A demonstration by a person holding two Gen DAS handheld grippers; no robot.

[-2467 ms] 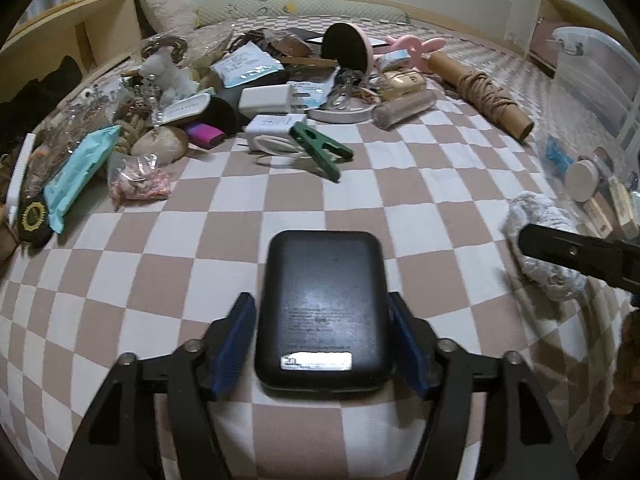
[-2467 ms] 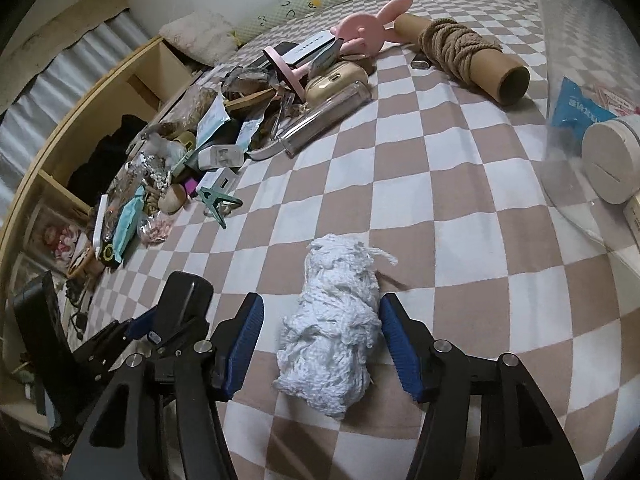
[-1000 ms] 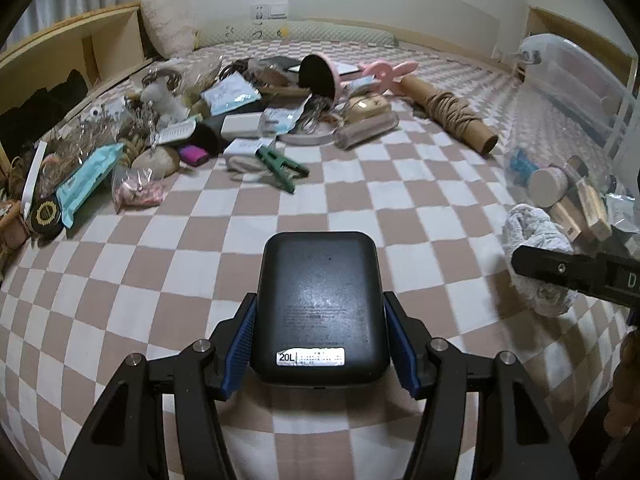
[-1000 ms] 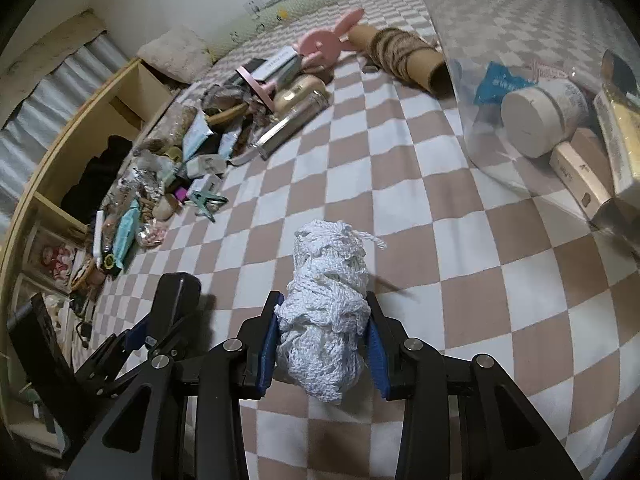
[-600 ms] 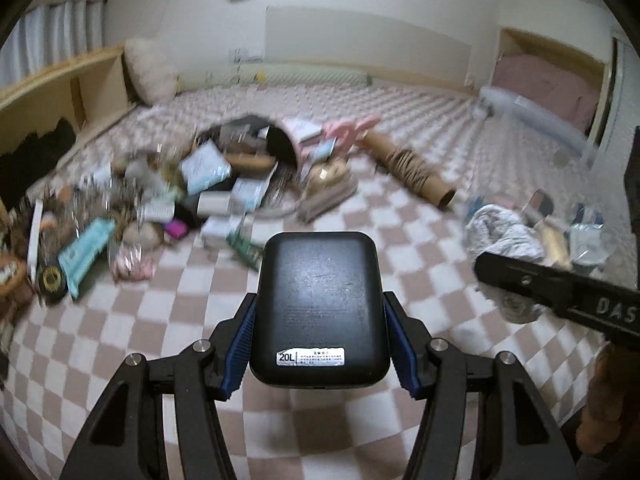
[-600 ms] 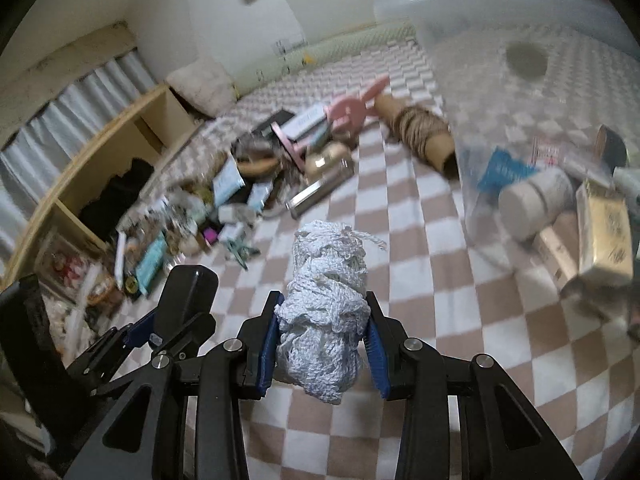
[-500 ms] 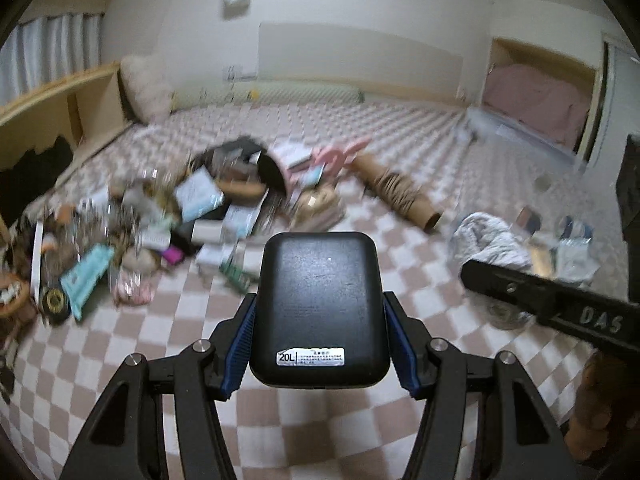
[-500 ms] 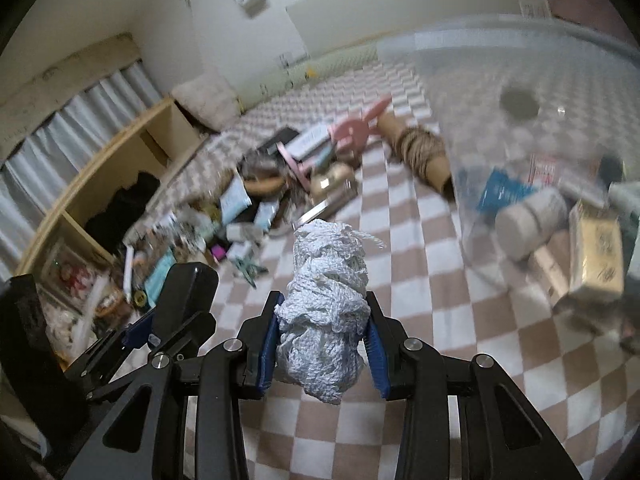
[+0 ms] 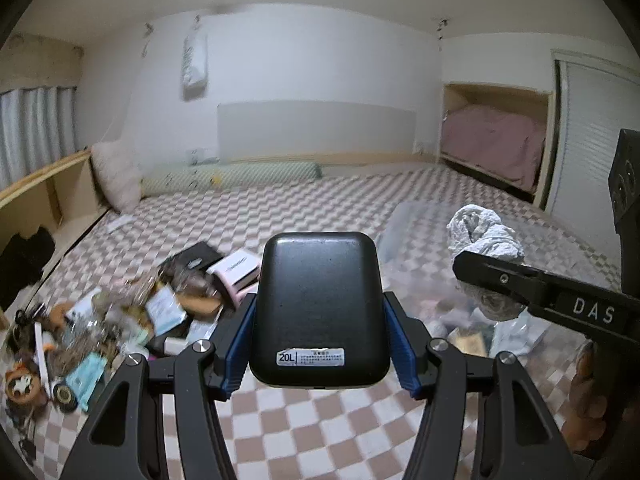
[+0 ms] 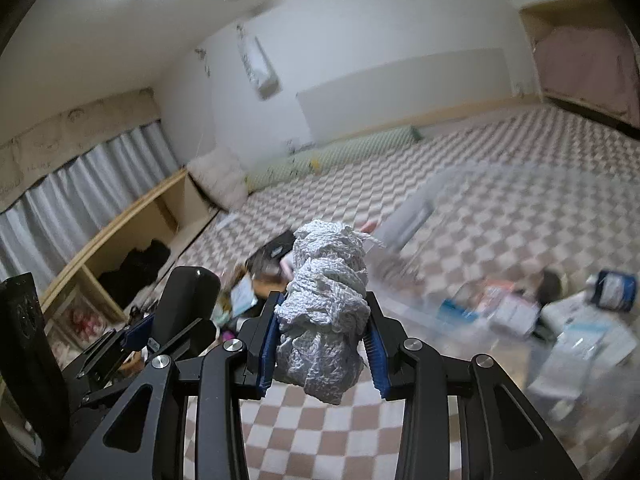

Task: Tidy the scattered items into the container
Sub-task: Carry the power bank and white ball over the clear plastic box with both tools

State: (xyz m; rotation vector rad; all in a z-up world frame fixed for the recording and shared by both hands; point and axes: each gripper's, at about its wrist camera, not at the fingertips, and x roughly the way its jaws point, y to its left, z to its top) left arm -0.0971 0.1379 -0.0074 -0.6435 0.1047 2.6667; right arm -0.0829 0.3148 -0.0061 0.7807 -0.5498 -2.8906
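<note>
Left wrist view: both grippers held things up beside the clear bin (image 9: 404, 216).
The left gripper (image 9: 320, 344) squeezed a black power bank (image 9: 318, 304) and the right gripper (image 10: 322, 344) squeezed a white knit bundle (image 10: 326, 312); each should be over the clear bin before letting go.

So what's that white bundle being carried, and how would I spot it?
Start at the checkered bed cover, then come forward to the right gripper. Clamped between its blue pads is a white knitted bundle, soft and lumpy, unlike the smooth black case in the left gripper.
</note>
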